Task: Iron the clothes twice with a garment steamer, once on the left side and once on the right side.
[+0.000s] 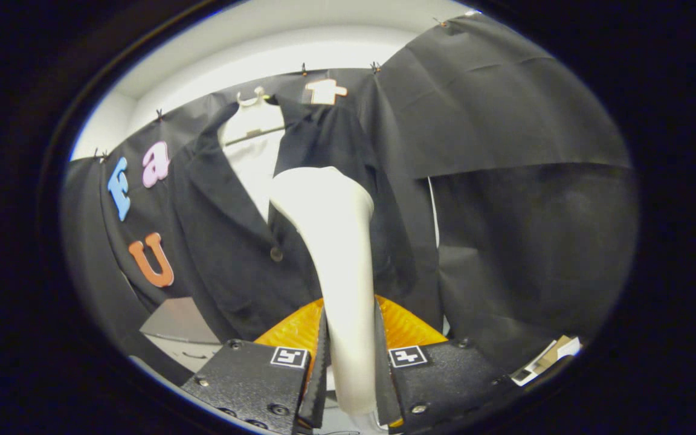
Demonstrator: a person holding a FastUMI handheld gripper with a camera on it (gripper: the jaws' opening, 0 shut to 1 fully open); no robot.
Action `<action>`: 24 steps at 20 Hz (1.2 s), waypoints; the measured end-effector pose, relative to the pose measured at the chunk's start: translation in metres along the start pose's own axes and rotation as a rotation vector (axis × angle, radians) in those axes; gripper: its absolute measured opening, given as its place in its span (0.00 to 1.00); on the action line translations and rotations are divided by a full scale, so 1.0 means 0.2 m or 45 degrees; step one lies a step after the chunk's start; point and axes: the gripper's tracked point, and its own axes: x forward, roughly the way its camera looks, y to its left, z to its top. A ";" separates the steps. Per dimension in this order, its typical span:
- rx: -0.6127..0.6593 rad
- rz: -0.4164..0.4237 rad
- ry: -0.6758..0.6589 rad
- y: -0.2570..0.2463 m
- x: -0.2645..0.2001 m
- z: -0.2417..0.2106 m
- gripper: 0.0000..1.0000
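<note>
I have the gripper point(351, 362) pinching the white garment steamer point(336, 266) by its handle, both fingers point(318, 374) pressed on it. Its long axis runs up and away from me, head against the black shirt point(227, 241). Beyond, the shirt hangs open on a white hanger point(254, 118).

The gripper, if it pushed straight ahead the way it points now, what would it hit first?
The gripper is shut on the white garment steamer, whose head leads. It would probably meet the black shirt on the hanger first, near the right front panel; depth is unclear.
</note>
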 end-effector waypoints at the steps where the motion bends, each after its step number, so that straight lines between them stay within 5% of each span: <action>1: -0.003 0.018 -0.026 -0.02 0.04 0.09 0.35; 10: -0.009 0.178 -0.141 0.07 0.29 0.62 0.36; 24: -0.173 -0.011 -0.148 0.14 0.41 0.54 0.36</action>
